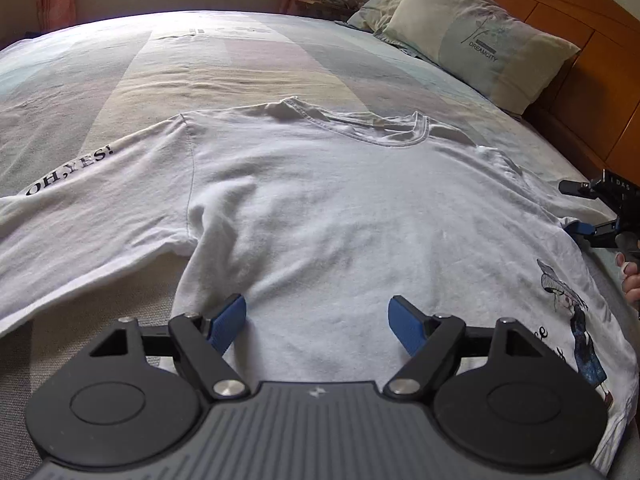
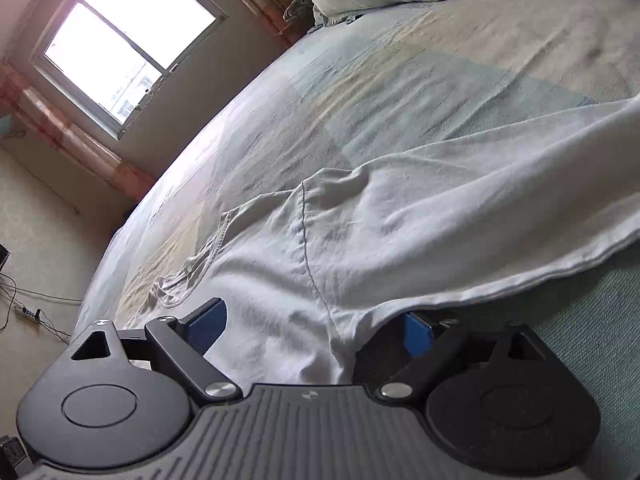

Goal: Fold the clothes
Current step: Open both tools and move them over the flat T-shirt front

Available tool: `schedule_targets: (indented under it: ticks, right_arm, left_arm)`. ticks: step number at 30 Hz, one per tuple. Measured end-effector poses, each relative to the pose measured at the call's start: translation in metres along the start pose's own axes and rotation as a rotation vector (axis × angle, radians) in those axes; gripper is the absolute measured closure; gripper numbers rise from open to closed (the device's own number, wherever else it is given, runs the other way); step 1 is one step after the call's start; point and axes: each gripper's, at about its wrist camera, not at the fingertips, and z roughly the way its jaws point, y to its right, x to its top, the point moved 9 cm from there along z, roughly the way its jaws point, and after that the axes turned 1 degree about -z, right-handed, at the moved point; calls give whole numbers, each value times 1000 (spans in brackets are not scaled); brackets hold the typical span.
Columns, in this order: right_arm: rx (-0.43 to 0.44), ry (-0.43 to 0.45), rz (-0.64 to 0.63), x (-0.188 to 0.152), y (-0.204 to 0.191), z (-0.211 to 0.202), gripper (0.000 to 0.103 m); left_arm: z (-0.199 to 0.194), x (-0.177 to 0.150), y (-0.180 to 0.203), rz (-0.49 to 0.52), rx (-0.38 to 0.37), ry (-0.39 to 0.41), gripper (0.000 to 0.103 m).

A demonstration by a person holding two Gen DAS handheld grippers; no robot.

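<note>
Left wrist view: white T-shirt (image 1: 320,208) lies flat on bed (image 1: 200,64), collar far | left gripper (image 1: 316,322) jaws apart over near body cloth | right gripper (image 2: 316,328) jaws apart around armpit cloth, not pinching | risk: pinching one layer only, shirt bunches, crooked fold

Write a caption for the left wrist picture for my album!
Open left gripper over a white T-shirt spread flat on the bed.

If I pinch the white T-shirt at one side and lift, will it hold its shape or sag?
The white T-shirt will probably sag: it lies limp and wrinkled on the bed. It looks thin, so likely light. One sleeve lies spread and would likely dangle.
</note>
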Motion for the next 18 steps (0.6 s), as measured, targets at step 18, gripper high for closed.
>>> schedule_targets:
  ticks: [18]
  right_arm:
    - [95,-157,-265,-77,-68,-4,17]
  left_arm:
    - [4,-14,48,175,-43,-52,23]
